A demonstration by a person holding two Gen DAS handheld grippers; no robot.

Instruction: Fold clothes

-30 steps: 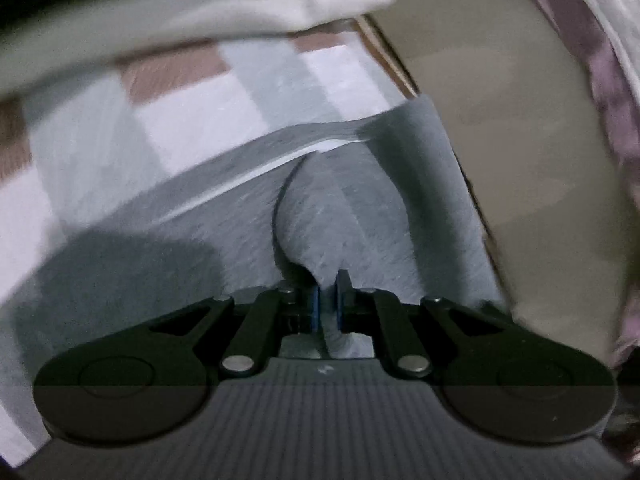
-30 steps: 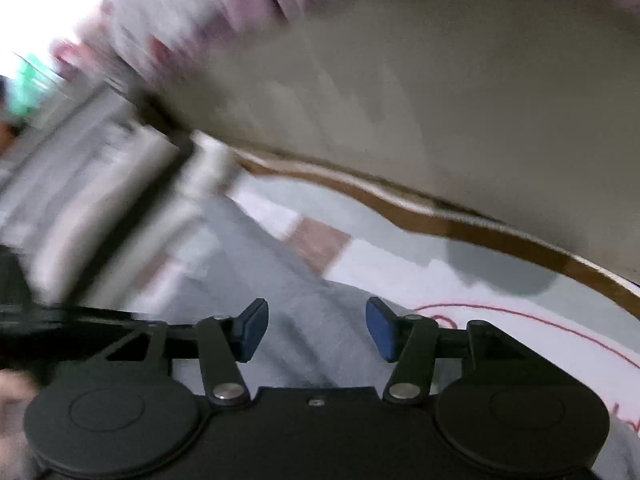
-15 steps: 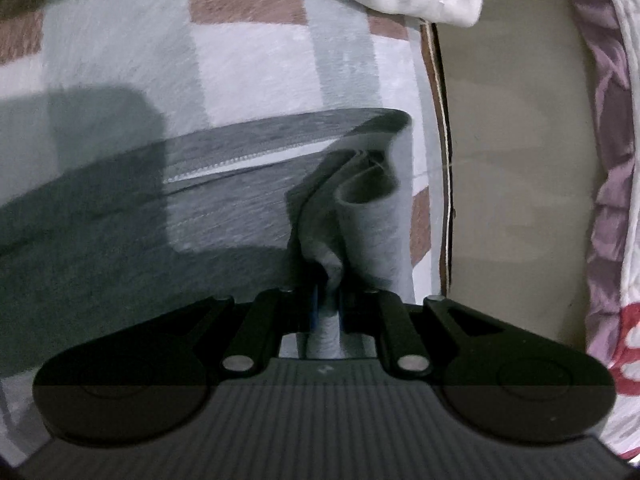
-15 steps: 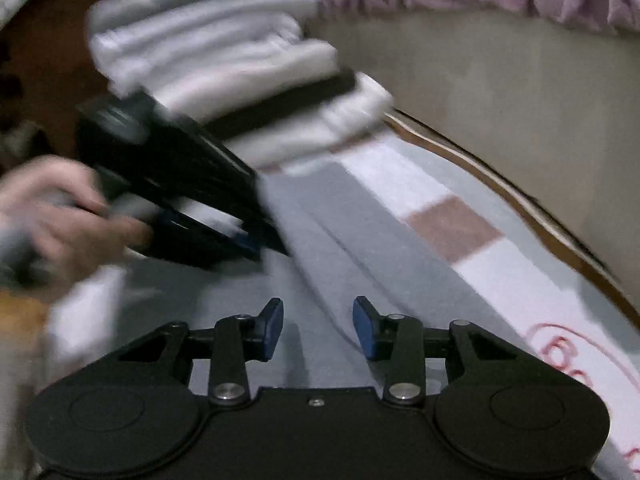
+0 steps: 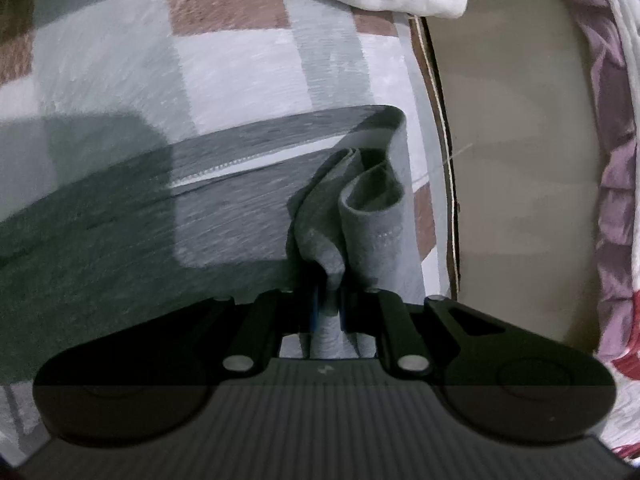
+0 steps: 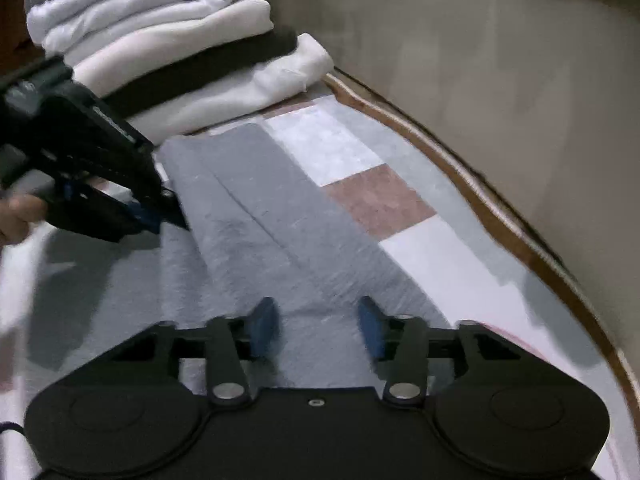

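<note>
A grey garment [image 6: 256, 216] lies spread on a checked cloth, with a long folded strip running towards the far stack. In the left wrist view my left gripper [image 5: 329, 300] is shut on a bunched fold of the grey garment [image 5: 360, 216], which loops up just ahead of the fingers. From the right wrist view the left gripper [image 6: 168, 216] shows at the left, held by a hand, its tips pinching the garment's edge. My right gripper [image 6: 318, 330] stands open low over the near end of the garment, nothing between its blue pads [image 6: 264, 326].
A stack of folded white, grey and black clothes [image 6: 168, 52] sits at the far end. The checked cloth [image 6: 384, 196] ends at a brown wooden table edge [image 6: 480, 200], with a beige wall [image 6: 500, 80] beyond. A purple floral fabric [image 5: 612, 160] hangs at the right.
The right gripper has swung from facing the wall round onto the garment and dropped low over its near end. The left gripper, still shut, has pulled its fold up into a bunched loop.
</note>
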